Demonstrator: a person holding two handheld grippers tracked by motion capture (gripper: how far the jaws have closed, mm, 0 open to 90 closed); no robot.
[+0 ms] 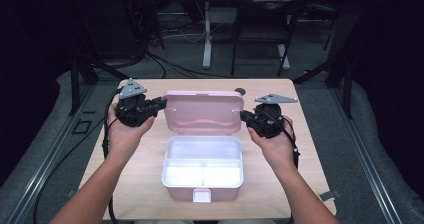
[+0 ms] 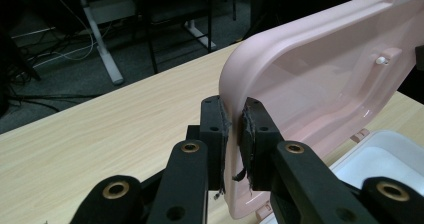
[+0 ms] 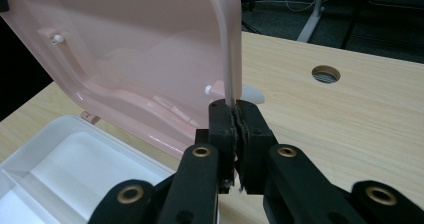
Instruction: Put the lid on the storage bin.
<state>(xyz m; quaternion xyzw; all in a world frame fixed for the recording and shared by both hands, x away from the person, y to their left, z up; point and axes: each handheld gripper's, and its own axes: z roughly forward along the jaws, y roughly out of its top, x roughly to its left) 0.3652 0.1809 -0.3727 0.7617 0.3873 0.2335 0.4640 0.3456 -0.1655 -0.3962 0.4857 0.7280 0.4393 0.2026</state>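
Pink box [image 1: 202, 176] sits table-centre, near edge, lid [image 1: 204, 111] upright at far side. You've got L gripper [image 2: 234, 134] and R gripper [image 3: 235, 129] each nipped tight on a lid edge, steadying the hinge evenly.

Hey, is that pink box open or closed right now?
Open. The pink lid stands up behind the white tray, whose compartments look empty. The left gripper and right gripper pinch its side edges.
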